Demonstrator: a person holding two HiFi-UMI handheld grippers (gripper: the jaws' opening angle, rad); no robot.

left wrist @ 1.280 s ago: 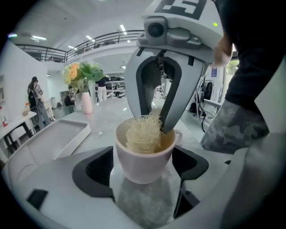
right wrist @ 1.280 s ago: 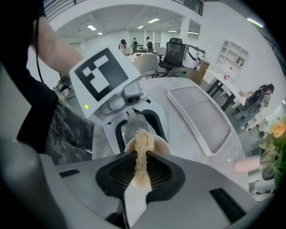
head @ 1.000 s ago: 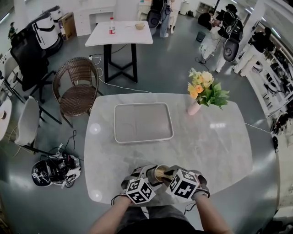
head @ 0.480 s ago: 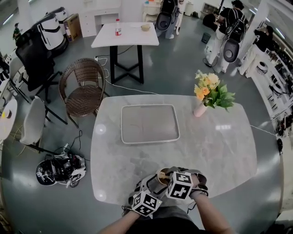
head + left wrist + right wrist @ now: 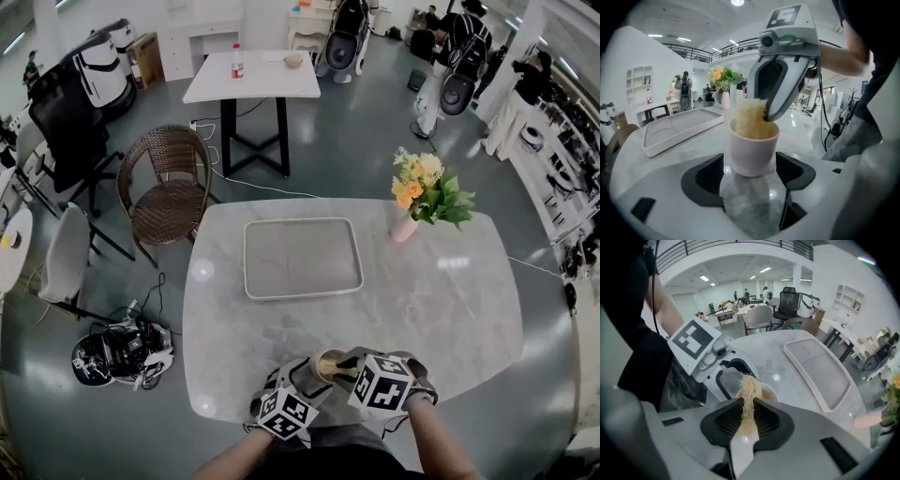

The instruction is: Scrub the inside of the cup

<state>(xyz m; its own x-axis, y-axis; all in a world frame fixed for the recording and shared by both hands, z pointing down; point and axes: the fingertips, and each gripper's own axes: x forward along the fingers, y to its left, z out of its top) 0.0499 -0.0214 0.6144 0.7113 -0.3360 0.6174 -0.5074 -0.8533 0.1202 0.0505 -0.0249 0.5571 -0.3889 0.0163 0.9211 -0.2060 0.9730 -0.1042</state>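
Marble table (image 5: 450, 309) | tray (image 5: 302, 258) beyond cup (image 5: 753, 157) | flowers (image 5: 427, 187) far right | scrubber (image 5: 749, 394) in cup

Your table (image 5: 431, 300) carries a tray (image 5: 302, 258) at its middle, toward the far edge, and a vase of flowers (image 5: 405, 223) stands right of the tray, near the far right corner. At the near edge, just before you, the cup (image 5: 328, 366) stands on the table between the jaws of your left gripper (image 5: 307, 371), which reaches in from the left. Your right gripper (image 5: 345, 362) comes in from the right and above the cup, clamped on a scrubber (image 5: 749, 394) whose end goes down into the cup. Beyond the table's far left corner a chair (image 5: 164, 178) stands on the floor. Behind the chair a smaller table (image 5: 251, 75) bears a bottle (image 5: 236, 58) and a bowl (image 5: 294, 60). A heap of gear (image 5: 117, 352) lies on the floor left of your table.
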